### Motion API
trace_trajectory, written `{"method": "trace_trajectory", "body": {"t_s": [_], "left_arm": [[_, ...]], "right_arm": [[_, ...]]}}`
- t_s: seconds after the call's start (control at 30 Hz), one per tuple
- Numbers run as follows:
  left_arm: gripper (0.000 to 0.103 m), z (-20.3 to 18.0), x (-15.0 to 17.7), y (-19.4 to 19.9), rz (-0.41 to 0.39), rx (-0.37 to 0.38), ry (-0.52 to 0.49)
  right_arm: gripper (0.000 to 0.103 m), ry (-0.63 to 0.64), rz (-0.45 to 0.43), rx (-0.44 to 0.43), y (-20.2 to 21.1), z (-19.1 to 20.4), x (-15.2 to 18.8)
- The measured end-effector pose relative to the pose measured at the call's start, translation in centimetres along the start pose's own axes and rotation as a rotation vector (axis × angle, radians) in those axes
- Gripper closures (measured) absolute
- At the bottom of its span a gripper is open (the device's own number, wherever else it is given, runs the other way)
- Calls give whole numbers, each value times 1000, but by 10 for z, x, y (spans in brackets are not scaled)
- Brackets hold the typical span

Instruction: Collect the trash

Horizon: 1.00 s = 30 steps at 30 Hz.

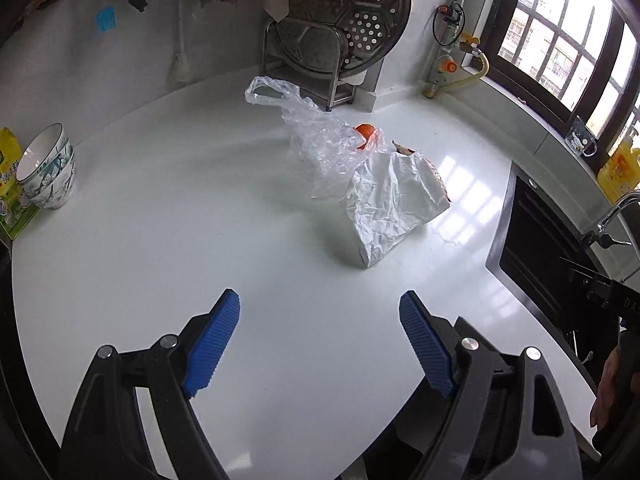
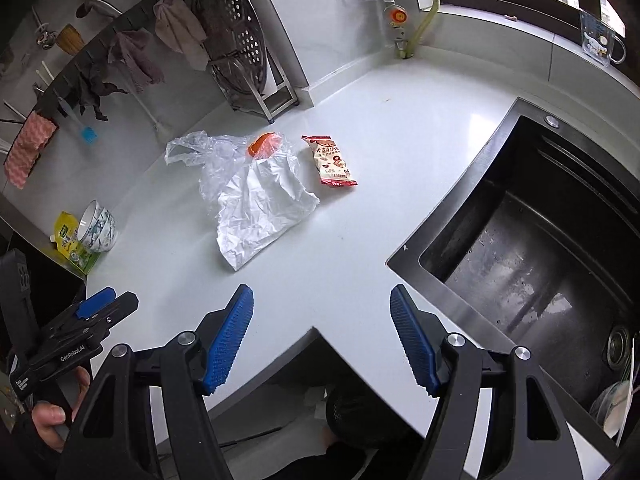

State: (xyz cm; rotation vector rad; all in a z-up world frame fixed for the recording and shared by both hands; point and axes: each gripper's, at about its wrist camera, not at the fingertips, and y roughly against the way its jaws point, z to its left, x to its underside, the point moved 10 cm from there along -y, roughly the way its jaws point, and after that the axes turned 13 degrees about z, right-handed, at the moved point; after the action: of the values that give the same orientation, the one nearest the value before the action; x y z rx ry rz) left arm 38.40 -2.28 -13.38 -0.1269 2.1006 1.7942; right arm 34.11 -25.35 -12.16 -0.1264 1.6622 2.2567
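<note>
A heap of trash lies mid-counter: a crumpled clear plastic bag [image 1: 316, 136] [image 2: 212, 156], a creased white bag [image 1: 392, 204] [image 2: 264, 208] lying partly over it, and an orange piece [image 1: 366, 132] [image 2: 264, 145] inside the clear plastic. A red and cream snack wrapper [image 2: 332, 160] lies flat just right of the heap; in the left wrist view the white bag hides most of it. My left gripper [image 1: 320, 340] [image 2: 112, 304] is open and empty, short of the heap. My right gripper [image 2: 320, 336] hangs open and empty over the counter's front corner.
A black sink [image 2: 540, 240] [image 1: 540, 248] is cut into the counter on the right. Stacked bowls [image 1: 48, 168] [image 2: 98, 224] and a yellow pouch [image 2: 68, 240] stand at the left edge. A steamer rack [image 1: 340, 32] [image 2: 236, 40] stands against the back wall behind the heap.
</note>
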Motion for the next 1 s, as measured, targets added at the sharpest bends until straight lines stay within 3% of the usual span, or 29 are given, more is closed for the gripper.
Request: {"method": "trace_trajectory", "body": {"t_s": [0.5, 0.77, 1.0], "left_arm": [[22, -15, -36, -54, 45, -69, 179], [22, -20, -43, -73, 59, -98, 214], [22, -30, -53, -88, 64, -100, 212]], "right_arm": [[35, 117, 103, 4, -85, -19, -128], [35, 142, 154, -15, -134, -16, -161], [35, 186, 177, -5, -153, -10, -174]]}}
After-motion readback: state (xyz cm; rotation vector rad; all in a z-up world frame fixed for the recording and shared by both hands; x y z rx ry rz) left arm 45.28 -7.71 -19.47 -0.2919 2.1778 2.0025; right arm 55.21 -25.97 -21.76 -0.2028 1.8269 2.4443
